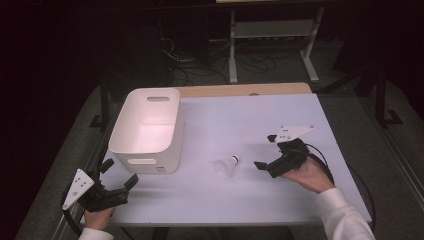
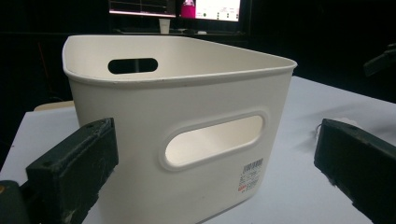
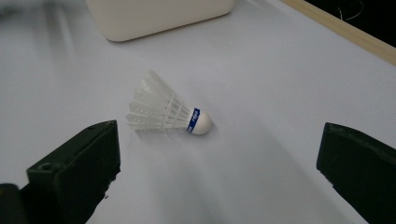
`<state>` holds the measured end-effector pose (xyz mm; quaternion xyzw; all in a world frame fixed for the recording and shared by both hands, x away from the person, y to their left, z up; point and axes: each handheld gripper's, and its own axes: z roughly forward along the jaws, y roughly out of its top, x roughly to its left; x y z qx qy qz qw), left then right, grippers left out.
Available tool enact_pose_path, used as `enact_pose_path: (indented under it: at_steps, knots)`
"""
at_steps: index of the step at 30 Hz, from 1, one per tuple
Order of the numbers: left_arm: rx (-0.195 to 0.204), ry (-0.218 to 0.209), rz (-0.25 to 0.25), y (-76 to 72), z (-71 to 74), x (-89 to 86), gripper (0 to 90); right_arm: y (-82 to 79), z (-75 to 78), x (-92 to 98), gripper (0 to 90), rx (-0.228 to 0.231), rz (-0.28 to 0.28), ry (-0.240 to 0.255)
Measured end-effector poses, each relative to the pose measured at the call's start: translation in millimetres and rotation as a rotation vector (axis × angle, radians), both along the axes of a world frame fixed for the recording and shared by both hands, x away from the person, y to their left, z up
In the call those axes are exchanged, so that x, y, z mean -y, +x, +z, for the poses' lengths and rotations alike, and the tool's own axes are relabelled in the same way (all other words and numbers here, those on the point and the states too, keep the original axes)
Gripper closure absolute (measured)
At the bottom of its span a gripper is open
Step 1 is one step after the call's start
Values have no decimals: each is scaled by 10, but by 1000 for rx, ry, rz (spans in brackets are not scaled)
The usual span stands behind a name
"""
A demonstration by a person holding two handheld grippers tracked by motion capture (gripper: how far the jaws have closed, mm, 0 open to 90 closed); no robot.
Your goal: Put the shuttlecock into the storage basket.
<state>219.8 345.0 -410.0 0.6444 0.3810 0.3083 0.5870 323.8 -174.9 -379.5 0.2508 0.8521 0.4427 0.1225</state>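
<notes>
High view: white table (image 1: 260, 115) in dark room, cables on floor (image 1: 200, 65)

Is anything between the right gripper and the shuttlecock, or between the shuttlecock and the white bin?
Nothing visible. The right gripper, jaws open, faces the shuttlecock across bare table. Bare table also separates it from the white bin.

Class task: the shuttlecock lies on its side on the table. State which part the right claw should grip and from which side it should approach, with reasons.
Probably grip the shuttlecock at its rounded cork tip, near the blue band. That part looks solid, while the feather skirt looks fragile. The right claw is open and already faces it from the right, so it should come in from there, low over the table, with the jaws either side of the cork.
</notes>
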Motion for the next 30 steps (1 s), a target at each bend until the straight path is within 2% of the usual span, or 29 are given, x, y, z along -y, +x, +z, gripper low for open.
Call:
enact_pose_path:
  at_steps: [10,13,20,24,27,30]
  knots:
    - [1,-1,0,0,1,-1,0,18,-38,-96,0,-21,19,-27]
    - [1,-1,1,0,0,-1,0,30,-55,-135,31,-34,47,-21]
    - [0,-3,0,-1,1,-1,0,47,-79,-225,64,-60,71,-24]
    - [0,-2,1,-3,2,-4,0,54,-91,-248,175,-69,107,-9]
    - [0,0,1,-2,3,-6,0,59,-97,-254,211,-80,118,-5]
    - [1,-3,0,-3,3,-1,0,79,-117,-256,285,-118,147,6]
